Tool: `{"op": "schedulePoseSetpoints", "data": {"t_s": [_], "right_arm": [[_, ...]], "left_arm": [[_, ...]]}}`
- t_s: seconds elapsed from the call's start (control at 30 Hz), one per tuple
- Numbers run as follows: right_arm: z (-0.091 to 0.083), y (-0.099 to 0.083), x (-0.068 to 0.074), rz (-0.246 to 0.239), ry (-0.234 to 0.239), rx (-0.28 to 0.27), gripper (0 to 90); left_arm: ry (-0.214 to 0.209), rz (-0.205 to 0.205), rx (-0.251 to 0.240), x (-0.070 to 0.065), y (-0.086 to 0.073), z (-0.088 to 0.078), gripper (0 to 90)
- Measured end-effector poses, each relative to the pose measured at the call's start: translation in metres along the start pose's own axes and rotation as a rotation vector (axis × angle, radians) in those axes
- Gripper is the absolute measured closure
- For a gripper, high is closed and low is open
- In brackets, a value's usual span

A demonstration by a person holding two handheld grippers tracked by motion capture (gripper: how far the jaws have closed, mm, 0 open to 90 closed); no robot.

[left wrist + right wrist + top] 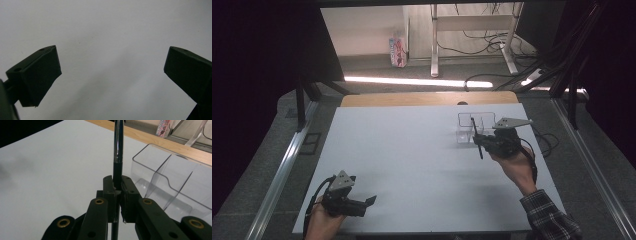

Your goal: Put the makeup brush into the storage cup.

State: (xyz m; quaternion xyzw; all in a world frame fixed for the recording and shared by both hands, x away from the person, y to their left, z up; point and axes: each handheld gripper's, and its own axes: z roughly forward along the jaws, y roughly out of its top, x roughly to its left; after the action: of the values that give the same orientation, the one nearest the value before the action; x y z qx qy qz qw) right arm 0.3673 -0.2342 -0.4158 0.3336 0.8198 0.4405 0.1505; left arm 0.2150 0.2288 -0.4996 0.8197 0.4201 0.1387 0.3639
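Closest to me, my right gripper (117, 195) has its two black jaws clenched on a slim dark pen with a glossy barrel (118, 150). The pen passes straight up between the jaw tips, its upper length rising well above them and a short stub showing below. Just beyond those tips, off to one side in the right gripper view, stands a clear plastic organiser box with inner dividers (160, 170); the pen is near its rim but apart from it, not inside any compartment.

From the high view, my right hand (517, 167) holds the right gripper (482, 140) at the far right part of the white table sheet (412, 165), the pen (476, 136) slanting across the front of the clear box (467, 122). I cannot tell from here whether the pen's top touches the box wall. A checked sleeve (548, 216) covers my right forearm.

My left gripper (111, 75) has its jaws released, spread wide with nothing but bare white sheet between them. In the high view it sits low at the near left corner of the sheet (367, 202), held in my left hand (322, 222), well apart from the pen and the box.

Beyond the sheet, a strip of wooden table edge (427, 98) shows.
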Motion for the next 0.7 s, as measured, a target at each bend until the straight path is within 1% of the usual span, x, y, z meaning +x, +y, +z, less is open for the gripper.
{"op": "schedulePoseSetpoints", "data": {"t_s": [0.17,0.3,0.4,0.6,0.67,0.7], "right_arm": [[0.003,0.007,-0.009,0.015,-0.015,-0.010,83.8],[0.005,0.013,-0.014,0.026,-0.024,-0.021,83.7],[0.007,0.016,-0.018,0.031,-0.025,-0.029,83.7],[0.010,0.026,-0.025,0.048,-0.028,-0.043,83.7],[0.011,0.029,-0.028,0.053,-0.032,-0.046,83.7],[0.011,0.031,-0.029,0.048,-0.038,-0.045,83.7]], "left_arm": [[0.004,0.002,-0.005,0.000,0.000,-0.001,1.3],[0.004,0.012,-0.009,-0.001,0.000,-0.001,1.3],[0.010,0.022,-0.002,-0.002,0.000,0.000,1.3],[0.008,0.010,-0.010,0.000,0.000,-0.001,1.2],[0.012,0.013,-0.010,-0.001,0.000,-0.001,1.1],[0.013,0.015,-0.010,-0.001,0.000,-0.001,1.1]]}}
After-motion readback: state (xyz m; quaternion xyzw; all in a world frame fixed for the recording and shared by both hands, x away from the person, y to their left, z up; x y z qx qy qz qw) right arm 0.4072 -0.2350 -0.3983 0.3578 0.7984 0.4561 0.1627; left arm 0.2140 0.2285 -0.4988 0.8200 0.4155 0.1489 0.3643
